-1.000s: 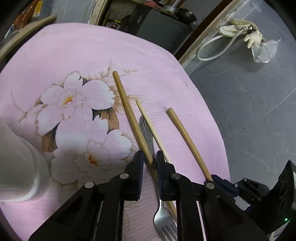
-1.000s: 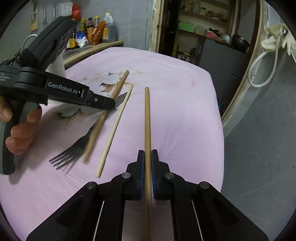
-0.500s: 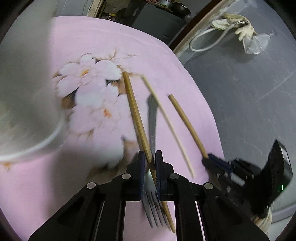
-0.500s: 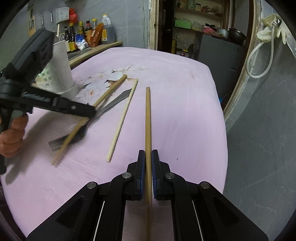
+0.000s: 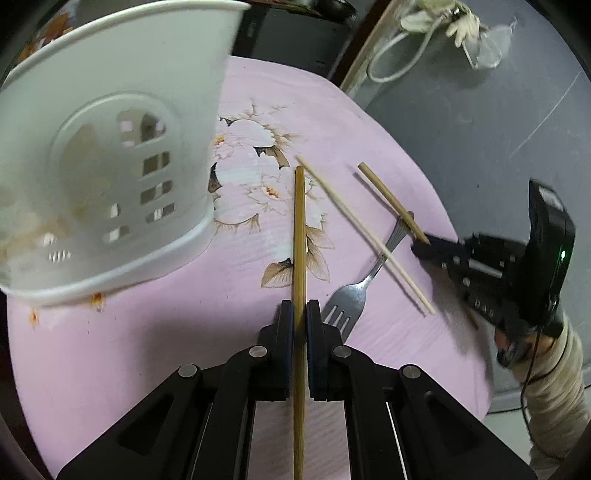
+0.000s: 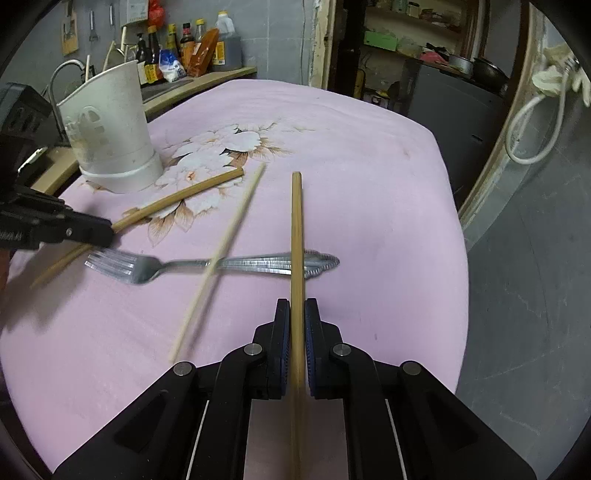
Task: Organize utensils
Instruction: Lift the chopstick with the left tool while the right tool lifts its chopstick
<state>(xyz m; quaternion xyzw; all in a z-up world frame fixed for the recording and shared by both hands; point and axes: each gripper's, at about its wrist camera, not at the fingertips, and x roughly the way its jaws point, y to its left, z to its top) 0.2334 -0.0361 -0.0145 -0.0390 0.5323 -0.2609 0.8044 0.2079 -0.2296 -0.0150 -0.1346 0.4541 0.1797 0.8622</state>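
My left gripper is shut on a brown bamboo chopstick, its jaws closing tighter on it; the stick points at the flower print beside the white slotted utensil holder. My right gripper is shut on a second brown chopstick that crosses the handle of a metal fork. A thin pale chopstick lies slanted over the fork. The right wrist view has the left gripper low at the left with its chopstick, near the holder. The left wrist view shows the right gripper and the fork.
A pink flowered cloth covers the rounded table, whose edge drops to grey floor on the right. Bottles stand on a counter behind it, beside a dark cabinet. A white cable and glove hang on the wall. A sleeved hand holds the right gripper.
My left gripper has carried its chopstick leftward, close to the white holder. The fork has swung crosswise and the pale chopstick has shifted. The right gripper has stayed put with its chopstick.
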